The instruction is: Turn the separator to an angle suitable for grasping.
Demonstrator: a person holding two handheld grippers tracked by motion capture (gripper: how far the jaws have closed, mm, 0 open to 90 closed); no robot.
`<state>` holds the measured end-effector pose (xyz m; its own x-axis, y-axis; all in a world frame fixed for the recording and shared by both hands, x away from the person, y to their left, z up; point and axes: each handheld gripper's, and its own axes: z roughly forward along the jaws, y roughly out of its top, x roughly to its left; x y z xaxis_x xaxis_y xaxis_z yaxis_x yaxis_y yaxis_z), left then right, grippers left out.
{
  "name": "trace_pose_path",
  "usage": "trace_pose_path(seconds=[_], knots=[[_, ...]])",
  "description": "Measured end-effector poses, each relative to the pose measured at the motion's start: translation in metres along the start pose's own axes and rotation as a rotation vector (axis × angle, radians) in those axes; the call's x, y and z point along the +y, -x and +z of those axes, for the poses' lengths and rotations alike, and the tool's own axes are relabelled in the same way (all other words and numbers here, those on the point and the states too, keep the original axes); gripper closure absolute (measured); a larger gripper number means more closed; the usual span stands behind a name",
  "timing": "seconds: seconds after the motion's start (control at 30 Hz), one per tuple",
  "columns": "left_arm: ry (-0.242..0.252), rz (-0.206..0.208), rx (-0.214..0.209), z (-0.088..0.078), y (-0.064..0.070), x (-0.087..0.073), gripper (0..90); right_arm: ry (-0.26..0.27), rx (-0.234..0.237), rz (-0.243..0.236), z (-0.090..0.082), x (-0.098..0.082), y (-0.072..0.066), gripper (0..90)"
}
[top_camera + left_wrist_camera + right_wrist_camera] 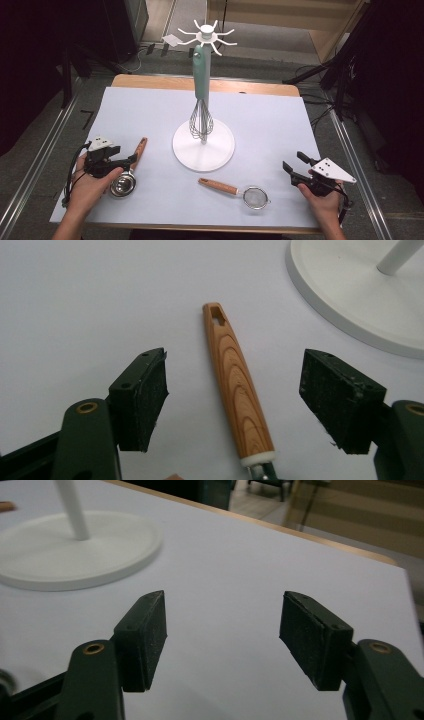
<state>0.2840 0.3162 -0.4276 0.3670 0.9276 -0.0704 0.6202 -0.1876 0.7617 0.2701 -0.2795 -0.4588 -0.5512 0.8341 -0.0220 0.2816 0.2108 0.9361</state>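
A small steel scoop (pixel 123 184) with a wooden handle (pixel 237 385) lies on the white table sheet at the front left. My left gripper (pixel 127 157) (pixel 235 375) is open, its jaws standing on either side of that handle without touching it. A mesh strainer (pixel 256 196) with a wooden handle lies at the front centre-right. A teal-handled whisk (pixel 201 75) hangs from the white hook stand (pixel 203 147) in the middle. My right gripper (pixel 295 161) (pixel 222 615) is open at the front right, over bare sheet with nothing between its pads.
The stand's round base (pixel 360 300) (pixel 75 550) lies close to the right of the scoop handle. The white sheet (pixel 270 125) covers the wooden table. Metal rails and dark equipment flank the table on both sides.
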Motion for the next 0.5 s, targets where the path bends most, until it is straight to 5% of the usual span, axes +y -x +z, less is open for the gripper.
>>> trace_pose_path(seconds=[0.17,0.23,0.33,0.43,0.5], knots=[[0.072,0.016,-0.004,-0.003,-0.002,-0.001,19.5,-0.015,0.083,-0.048,0.005,0.013,-0.014,39.3],[0.094,0.045,0.063,-0.004,-0.001,-0.002,16.8,-0.033,0.138,-0.070,0.010,0.018,-0.022,42.6],[0.098,0.027,0.122,-0.007,-0.001,-0.006,14.8,-0.048,0.178,-0.085,0.014,0.022,-0.026,45.7],[0.148,0.005,0.117,-0.011,-0.003,-0.010,15.0,-0.067,0.200,-0.094,0.016,0.025,-0.029,48.5],[0.234,-0.042,0.009,-0.018,-0.012,-0.020,14.1,-0.091,0.255,-0.111,0.020,0.029,-0.032,51.7]])
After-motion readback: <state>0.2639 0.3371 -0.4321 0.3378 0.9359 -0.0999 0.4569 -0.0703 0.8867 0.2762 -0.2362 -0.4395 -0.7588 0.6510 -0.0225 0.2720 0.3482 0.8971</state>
